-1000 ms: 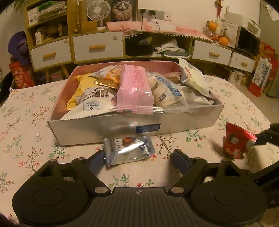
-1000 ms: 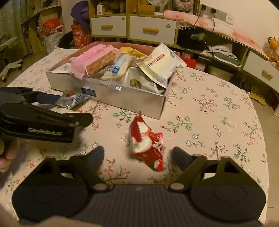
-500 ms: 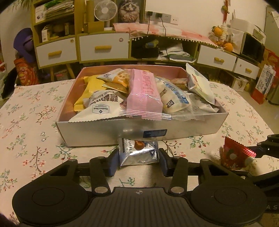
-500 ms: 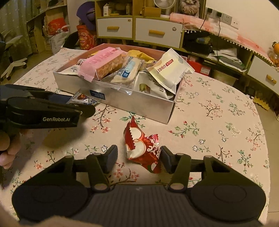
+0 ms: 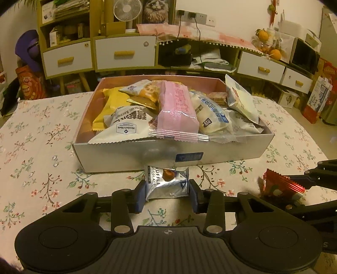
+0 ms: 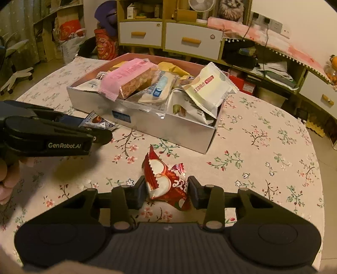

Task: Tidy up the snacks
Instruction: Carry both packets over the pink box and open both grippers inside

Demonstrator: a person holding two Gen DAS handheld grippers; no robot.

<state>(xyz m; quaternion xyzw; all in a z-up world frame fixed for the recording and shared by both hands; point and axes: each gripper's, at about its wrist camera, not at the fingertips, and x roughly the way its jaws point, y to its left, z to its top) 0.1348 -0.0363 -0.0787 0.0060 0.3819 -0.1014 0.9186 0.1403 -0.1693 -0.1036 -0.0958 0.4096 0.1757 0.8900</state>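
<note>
A silver truffle chocolate packet (image 5: 166, 182) lies on the floral tablecloth just in front of the snack box (image 5: 126, 156). My left gripper (image 5: 167, 192) is shut on it, pads touching both sides. A red snack packet (image 6: 166, 182) sits to the right of the box. My right gripper (image 6: 167, 191) is shut on it. The red packet (image 5: 280, 185) also shows at the right edge of the left wrist view. The box (image 6: 147, 124) is heaped with several packets, a pink one (image 5: 177, 107) on top.
The table (image 5: 38, 147) has a floral cloth. Behind it stand drawer cabinets (image 5: 124, 52) and shelves with a fan (image 5: 124, 9). My left gripper body (image 6: 46, 132) lies left of the red packet in the right wrist view. The table edge curves away at right (image 6: 316, 160).
Both grippers have moved forward and closed, from wide open to gripping: the left on the silver chocolate packet, the right on the red packet.
</note>
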